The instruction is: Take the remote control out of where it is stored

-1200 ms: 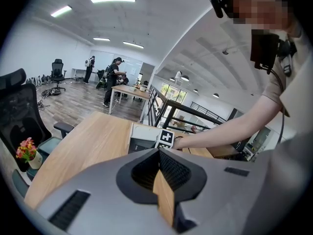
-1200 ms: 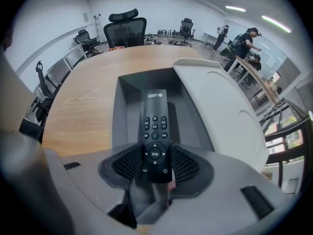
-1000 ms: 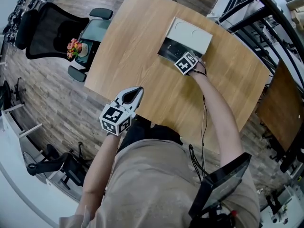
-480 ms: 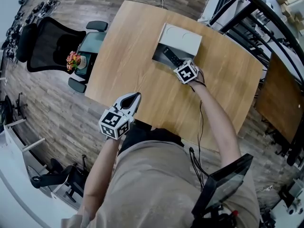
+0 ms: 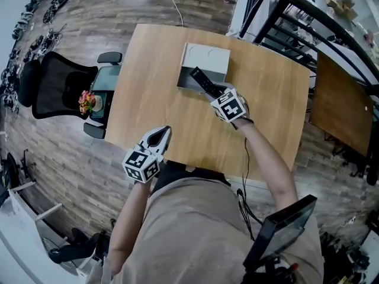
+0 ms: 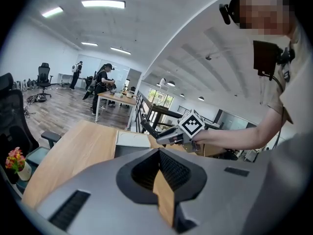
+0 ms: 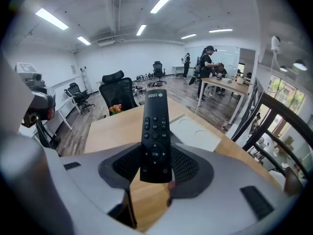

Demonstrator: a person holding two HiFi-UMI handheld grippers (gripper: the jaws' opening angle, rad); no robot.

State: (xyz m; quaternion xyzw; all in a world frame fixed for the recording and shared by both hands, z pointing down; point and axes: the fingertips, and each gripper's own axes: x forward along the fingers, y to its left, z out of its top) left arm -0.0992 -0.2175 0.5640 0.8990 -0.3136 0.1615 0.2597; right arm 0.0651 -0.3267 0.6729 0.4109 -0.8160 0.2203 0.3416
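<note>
A black remote control (image 5: 203, 81) juts out of my right gripper (image 5: 218, 93), which is shut on its lower end, above the wooden table (image 5: 148, 93). The remote's far end hangs over the dark open front of a white storage box (image 5: 206, 58). In the right gripper view the remote (image 7: 155, 126) stands button side up between the pads of the right gripper (image 7: 155, 154), with the box's white lid (image 7: 195, 132) behind it. My left gripper (image 5: 160, 134) hovers at the table's near edge, jaws together and nothing in them. The left gripper view shows its tips (image 6: 159, 153) meeting.
A black office chair (image 5: 56, 84) and a stool holding a small flower pot (image 5: 87, 102) stand left of the table. Black metal railings (image 5: 284, 13) run past the far right corner, and a brown board (image 5: 337, 105) sits beyond the right edge. People work at distant desks (image 7: 210, 62).
My right gripper has drawn back from the box's open front with the remote in it, and the remote now hangs above the table. The left gripper has stayed near the front edge.
</note>
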